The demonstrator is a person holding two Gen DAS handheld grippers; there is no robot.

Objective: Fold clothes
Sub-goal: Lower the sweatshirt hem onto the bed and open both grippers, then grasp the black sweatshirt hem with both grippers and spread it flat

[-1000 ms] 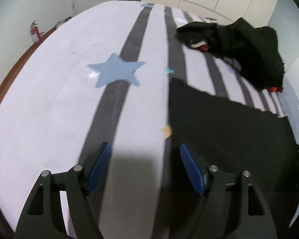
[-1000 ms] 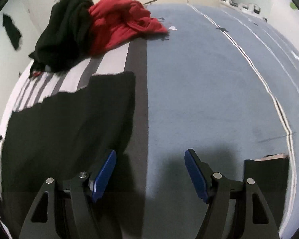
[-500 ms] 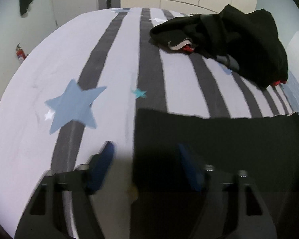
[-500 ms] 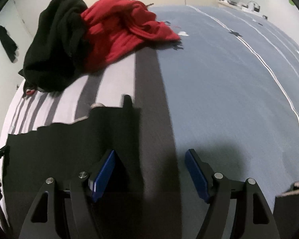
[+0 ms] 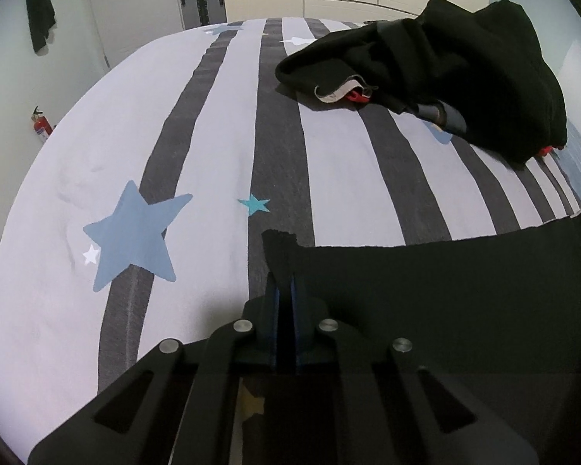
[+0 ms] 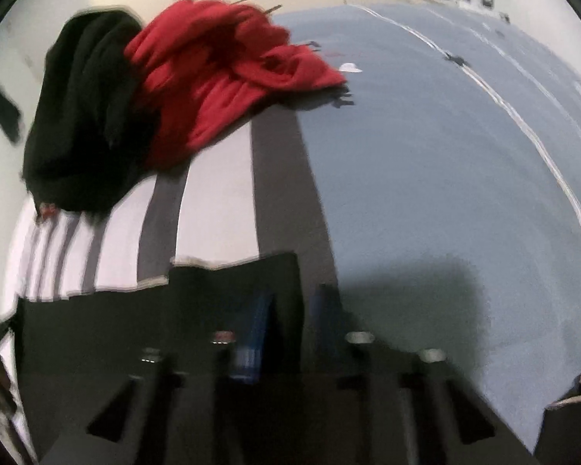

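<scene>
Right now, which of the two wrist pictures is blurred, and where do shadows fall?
Left wrist view: sharp, only fisheye bending of the striped bedspread; the left hand-held gripper casts a soft shadow beside the flat black garment. Right wrist view: motion-smeared throughout, the red garment and right hand-held gripper have soft edges; a dark shadow lies on the blue cover.

A: Where's the flat garment (image 5: 445, 290) relative to the bed (image 5: 213, 135)?
B: Spread on the bed's near part. Left gripper (image 5: 284, 290) clamps its left corner, right gripper (image 6: 290, 310) its right corner.
A: The clothes pile (image 5: 464, 66)?
B: Further back on the bed, behind the flat garment, well apart. Another bunched garment (image 6: 220, 77) lies against the pile's right side.
A: Off the bed?
B: Fire extinguisher (image 5: 40, 126) by the wall, left of the bed.
</scene>
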